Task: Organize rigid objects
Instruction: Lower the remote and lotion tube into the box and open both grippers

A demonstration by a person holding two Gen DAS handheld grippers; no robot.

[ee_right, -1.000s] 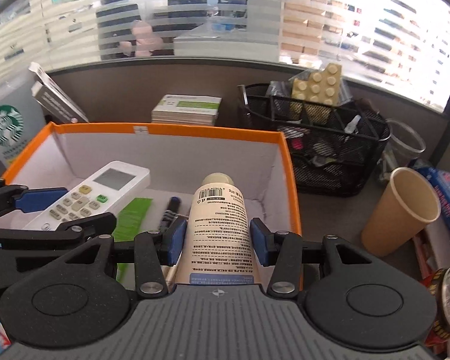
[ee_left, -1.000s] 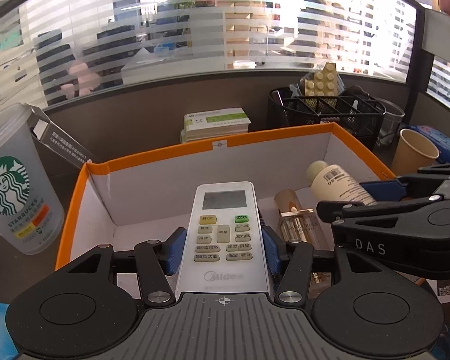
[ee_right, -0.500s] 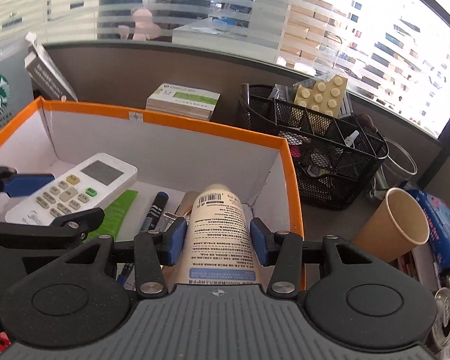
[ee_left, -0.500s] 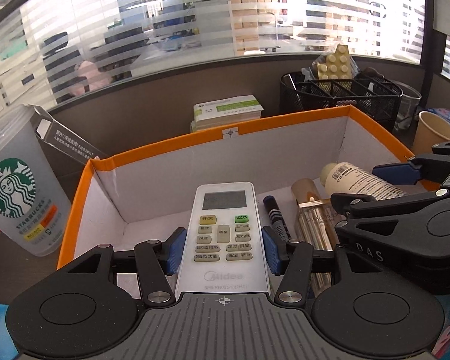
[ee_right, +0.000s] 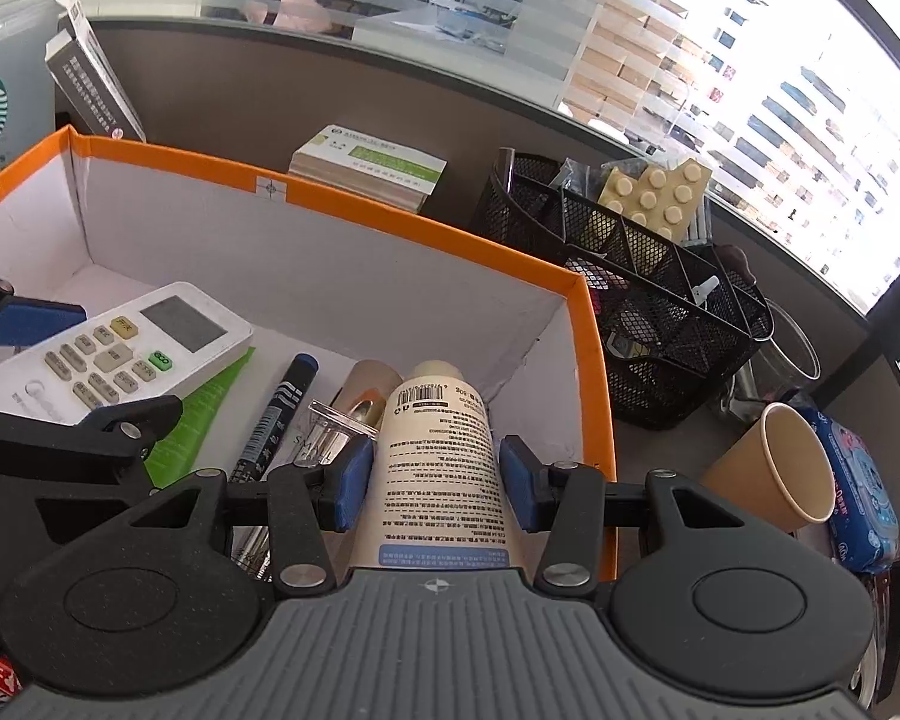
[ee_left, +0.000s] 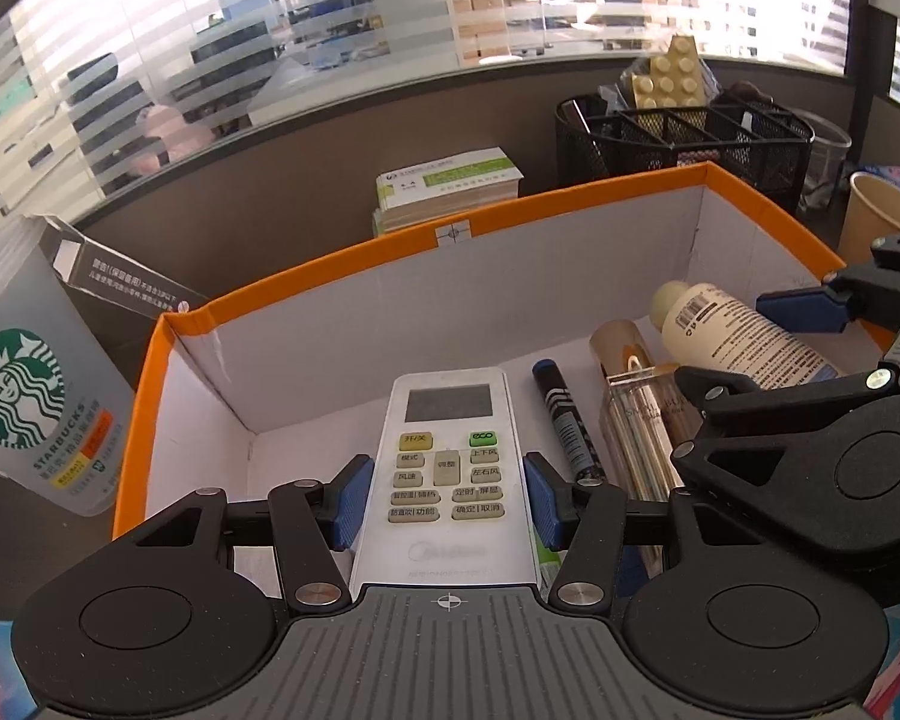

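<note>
Left wrist, white remote (ee_left: 447, 468), grey buttons

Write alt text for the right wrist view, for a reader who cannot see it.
The right gripper clamps a cream bottle over an orange-rimmed box. In the box lie a marker and a white remote held by the left gripper. A black mesh organizer and paper cup stand outside, to its right.

Your left gripper (ee_left: 447, 501) has black linkage arms, blue pads, silver screws and a ribbed grey base with a crosshair mark; your right gripper (ee_right: 437, 483) matches.
</note>
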